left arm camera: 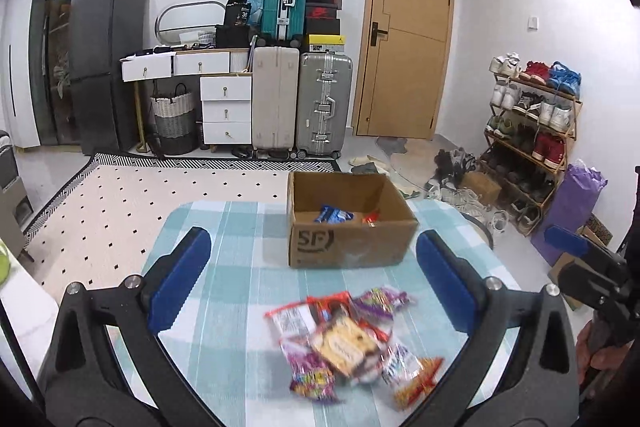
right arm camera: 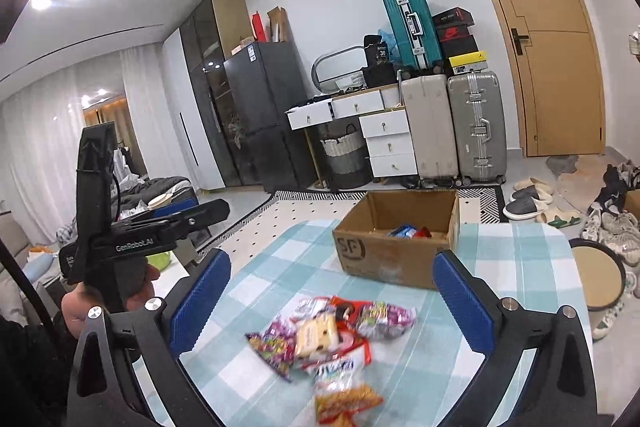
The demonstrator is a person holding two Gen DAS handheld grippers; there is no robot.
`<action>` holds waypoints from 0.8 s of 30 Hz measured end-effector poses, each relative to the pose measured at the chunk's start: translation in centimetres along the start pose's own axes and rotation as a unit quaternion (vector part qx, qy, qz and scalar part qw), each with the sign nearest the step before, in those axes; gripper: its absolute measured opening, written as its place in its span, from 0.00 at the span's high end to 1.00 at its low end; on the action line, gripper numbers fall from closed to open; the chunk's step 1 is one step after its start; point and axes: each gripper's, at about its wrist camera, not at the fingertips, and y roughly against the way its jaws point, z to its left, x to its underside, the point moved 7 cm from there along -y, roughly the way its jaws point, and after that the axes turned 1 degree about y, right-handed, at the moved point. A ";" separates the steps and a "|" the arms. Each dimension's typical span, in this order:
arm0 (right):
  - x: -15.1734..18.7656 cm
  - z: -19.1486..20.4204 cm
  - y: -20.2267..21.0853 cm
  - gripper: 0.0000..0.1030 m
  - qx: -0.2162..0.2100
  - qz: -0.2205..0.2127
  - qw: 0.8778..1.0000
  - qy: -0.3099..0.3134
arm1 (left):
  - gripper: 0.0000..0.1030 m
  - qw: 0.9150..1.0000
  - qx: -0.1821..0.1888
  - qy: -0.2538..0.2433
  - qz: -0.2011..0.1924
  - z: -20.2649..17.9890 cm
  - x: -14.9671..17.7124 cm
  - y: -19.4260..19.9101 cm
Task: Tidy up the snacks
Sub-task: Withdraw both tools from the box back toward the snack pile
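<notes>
A pile of snack packets (left arm camera: 352, 343) lies on the checked tablecloth (left arm camera: 240, 291), near me; it also shows in the right wrist view (right arm camera: 332, 343). Behind it stands an open cardboard box (left arm camera: 348, 243) holding a blue packet (left arm camera: 334, 215) and a red one (left arm camera: 371, 217); the box shows in the right wrist view too (right arm camera: 396, 259). My left gripper (left arm camera: 314, 259) is open and empty, above the pile. My right gripper (right arm camera: 332, 291) is open and empty, also above the pile. Each gripper shows at the edge of the other's view.
The table's far edge lies just behind the box. A round stool (right arm camera: 600, 279) stands to the table's right. Beyond are suitcases (left arm camera: 304, 107), a drawer unit (left arm camera: 226, 107), a shoe rack (left arm camera: 532, 131) and a door (left arm camera: 408, 35).
</notes>
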 end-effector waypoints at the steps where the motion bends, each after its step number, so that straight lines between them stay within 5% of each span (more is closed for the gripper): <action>1: 0.6 0.4 0.7 0.00 0.005 -0.002 1.000 0.004 | 0.00 1.000 -0.004 0.000 -0.002 0.0 0.5 0.6; 12: 7.4 5.0 2.3 0.00 0.029 0.040 0.996 0.073 | 0.00 1.000 -0.003 0.000 0.024 -0.2 9.2 5.0; 24: 14.8 4.1 1.7 0.00 0.024 0.098 0.995 0.014 | 0.00 0.997 0.001 0.023 0.075 0.8 16.7 4.8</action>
